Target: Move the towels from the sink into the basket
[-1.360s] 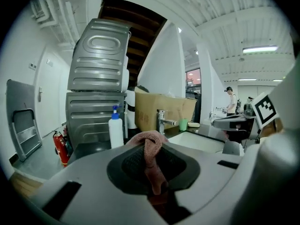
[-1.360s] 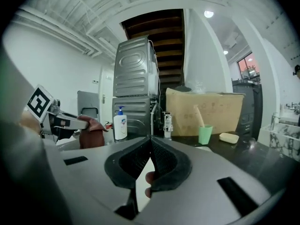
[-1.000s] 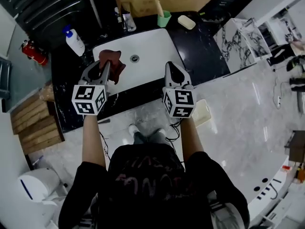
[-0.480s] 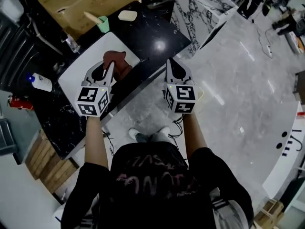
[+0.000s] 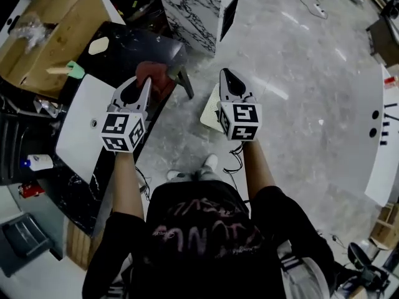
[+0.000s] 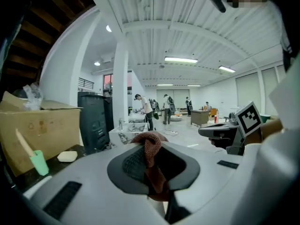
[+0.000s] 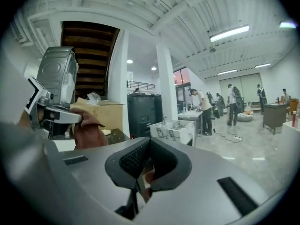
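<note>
A reddish-brown towel point(image 5: 156, 76) hangs from my left gripper point(image 5: 142, 83), which is shut on it past the counter's edge. In the left gripper view the towel point(image 6: 149, 142) is bunched between the pads and droops below them. My right gripper point(image 5: 225, 75) is level with the left one, over the floor, its jaws closed together. A small reddish patch shows low in its gap; I cannot tell what it is. A cream basket point(image 5: 208, 109) stands on the floor, partly hidden under the right gripper. The white sink point(image 5: 78, 123) lies to the left and no towel shows in it.
The black counter point(image 5: 128, 45) carries a green cup with a brush point(image 5: 75, 70), a bar of soap point(image 5: 98, 45) and a soap bottle point(image 5: 38, 162). A cardboard box point(image 5: 50, 23) and a marble block point(image 5: 193, 8) stand behind. Several people are far across the hall.
The person has turned right, away from the sink. Both grippers swung with them, and the towel went from over the sink to beyond the counter's edge, near the basket.
</note>
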The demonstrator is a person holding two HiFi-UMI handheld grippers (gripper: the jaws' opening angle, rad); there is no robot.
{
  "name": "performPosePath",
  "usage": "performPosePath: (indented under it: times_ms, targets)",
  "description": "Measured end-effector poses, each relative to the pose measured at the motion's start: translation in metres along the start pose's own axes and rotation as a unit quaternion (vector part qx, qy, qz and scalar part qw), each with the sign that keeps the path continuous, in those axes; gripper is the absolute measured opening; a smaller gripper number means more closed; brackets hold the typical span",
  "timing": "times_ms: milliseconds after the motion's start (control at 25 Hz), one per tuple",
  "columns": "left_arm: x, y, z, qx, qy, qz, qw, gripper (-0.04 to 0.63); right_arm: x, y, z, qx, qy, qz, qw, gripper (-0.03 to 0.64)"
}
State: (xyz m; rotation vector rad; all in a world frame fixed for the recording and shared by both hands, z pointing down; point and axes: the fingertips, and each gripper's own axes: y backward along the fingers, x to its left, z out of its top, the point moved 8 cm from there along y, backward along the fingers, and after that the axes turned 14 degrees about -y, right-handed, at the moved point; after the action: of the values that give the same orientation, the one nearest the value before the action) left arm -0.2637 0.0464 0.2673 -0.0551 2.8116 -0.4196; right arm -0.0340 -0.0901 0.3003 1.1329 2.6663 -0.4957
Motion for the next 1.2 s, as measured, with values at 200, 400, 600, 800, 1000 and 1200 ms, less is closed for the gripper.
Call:
performPosePath:
  times_ms: [200, 400, 600, 800, 1000, 1200]
  targets:
    - [-0.060, -0.059, 0.017, -0.006, -0.010, -0.069, 0.9975, 0.058, -0.070, 0.031, 0.003, -0.006, -0.020, -0.059, 0.998, 0.015]
    - [-0.112, -0.106, 0.024, -0.008, -0.015, -0.140, 0.9900, 0.058, -0.119, 0.063, -0.004, -0.012, -0.038, -0.117, 0.992, 0.015]
    - [-0.142, -0.139, 0.018, -0.008, -0.012, -0.182, 0.9832, 0.058, -0.149, 0.075, -0.017, -0.012, -0.049, -0.157, 0.986, 0.015]
    - [-0.161, -0.170, -0.006, 0.004, -0.004, -0.222, 0.9750, 0.058, -0.162, 0.074, -0.039, -0.007, -0.054, -0.193, 0.980, 0.015]
    - [-0.174, -0.203, -0.036, 0.022, 0.002, -0.252, 0.9674, 0.058, -0.176, 0.062, -0.065, -0.002, -0.077, -0.213, 0.974, 0.015]
    - [-0.184, -0.238, -0.071, 0.044, 0.006, -0.271, 0.9614, 0.058, -0.196, 0.046, -0.099, 0.012, -0.094, -0.231, 0.968, 0.015]
